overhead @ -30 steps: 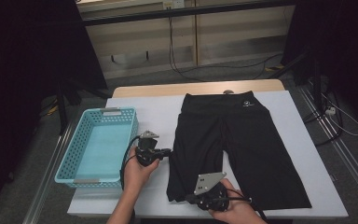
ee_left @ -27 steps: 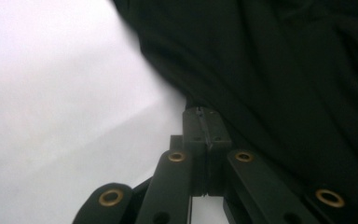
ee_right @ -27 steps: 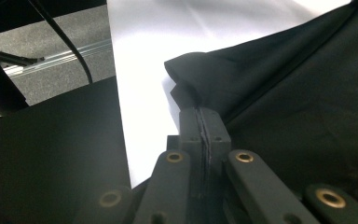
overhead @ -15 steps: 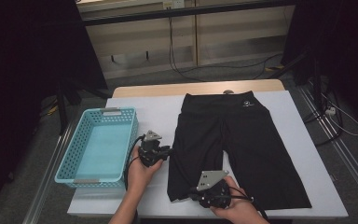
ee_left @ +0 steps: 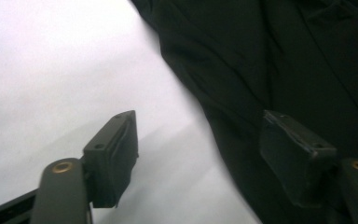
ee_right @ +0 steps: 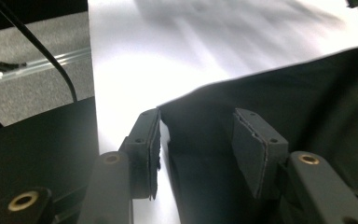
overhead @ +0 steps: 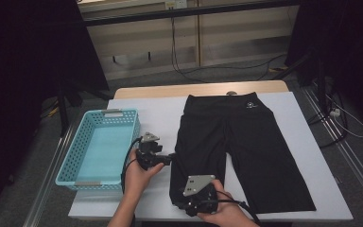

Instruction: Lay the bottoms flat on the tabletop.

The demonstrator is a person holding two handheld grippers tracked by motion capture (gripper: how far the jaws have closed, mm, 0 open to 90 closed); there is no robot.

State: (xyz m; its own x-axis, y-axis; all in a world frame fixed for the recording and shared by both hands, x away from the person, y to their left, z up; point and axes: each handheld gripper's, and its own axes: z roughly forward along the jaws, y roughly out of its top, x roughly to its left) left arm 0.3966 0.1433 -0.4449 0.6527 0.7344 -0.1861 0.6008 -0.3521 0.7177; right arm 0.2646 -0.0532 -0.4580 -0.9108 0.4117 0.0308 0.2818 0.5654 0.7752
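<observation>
room's pretty dim, black curtains (overhead: 23,56) both sides | pale wood cabinet wall (overhead: 189,35) at the back, cables (overhead: 217,71) trailing across grey carpet floor (overhead: 179,82) | white table (overhead: 160,118) with a wood edge, metal rails (overhead: 345,151) alongside

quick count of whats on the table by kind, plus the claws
shorts: 1
basket: 1
claws: 2, left claw and right claw
total: 4

Shorts (overhead: 246,146) hem beneath right gripper (overhead: 196,201)
</observation>
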